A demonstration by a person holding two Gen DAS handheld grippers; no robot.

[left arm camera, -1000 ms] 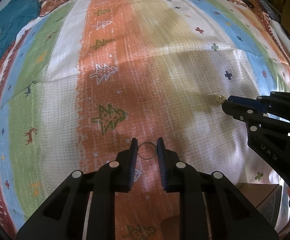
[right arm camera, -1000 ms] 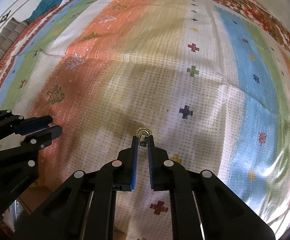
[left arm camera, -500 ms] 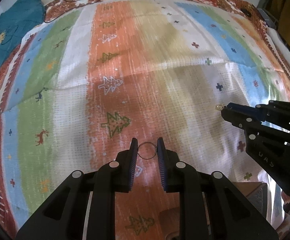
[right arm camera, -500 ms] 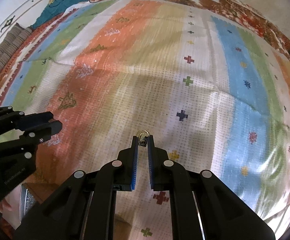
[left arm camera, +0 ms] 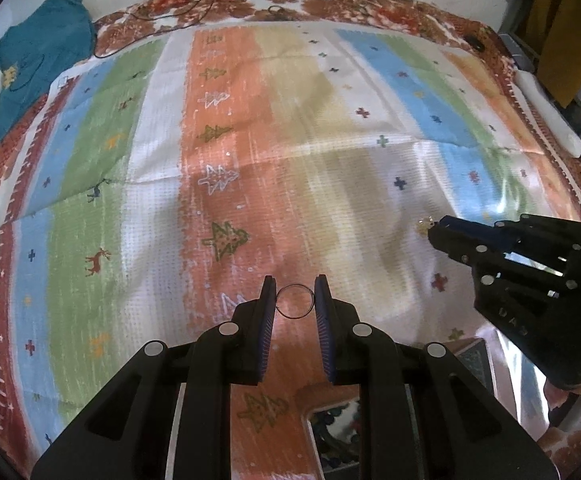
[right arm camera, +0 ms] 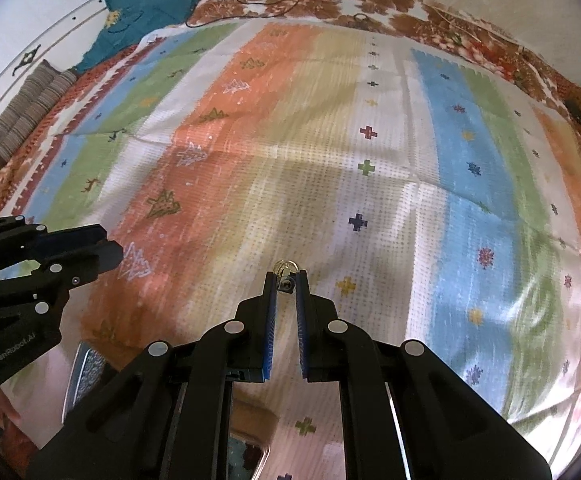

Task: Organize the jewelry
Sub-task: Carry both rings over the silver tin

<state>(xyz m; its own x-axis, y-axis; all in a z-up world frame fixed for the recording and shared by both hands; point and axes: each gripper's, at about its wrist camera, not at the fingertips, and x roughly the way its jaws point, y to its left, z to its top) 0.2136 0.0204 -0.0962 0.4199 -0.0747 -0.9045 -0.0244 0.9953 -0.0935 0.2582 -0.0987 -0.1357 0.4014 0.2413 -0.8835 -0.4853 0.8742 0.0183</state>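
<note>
- Under you lies a striped cloth [left arm camera: 290,128] with small trees and crosses printed on it; a teal garment [left arm camera: 38,68] is at its far left corner.
- Your left gripper [left arm camera: 295,294] is clenched on a thin wire ring [left arm camera: 295,301], which is held up above the cloth.
- Your right gripper [right arm camera: 286,280] is clenched on a small gold ring [right arm camera: 284,270]. It is partly hidden between the pads, so its shape is hard to make out.
- At the bottom edge a patterned tray [left arm camera: 338,432] is cut off. What is inside is too blurred to tell.
- Only the right wrist view shows the folded striped fabric [right arm camera: 26,112] at the left. Only the left wrist view shows the white object [left arm camera: 550,120] at the right edge.
</note>
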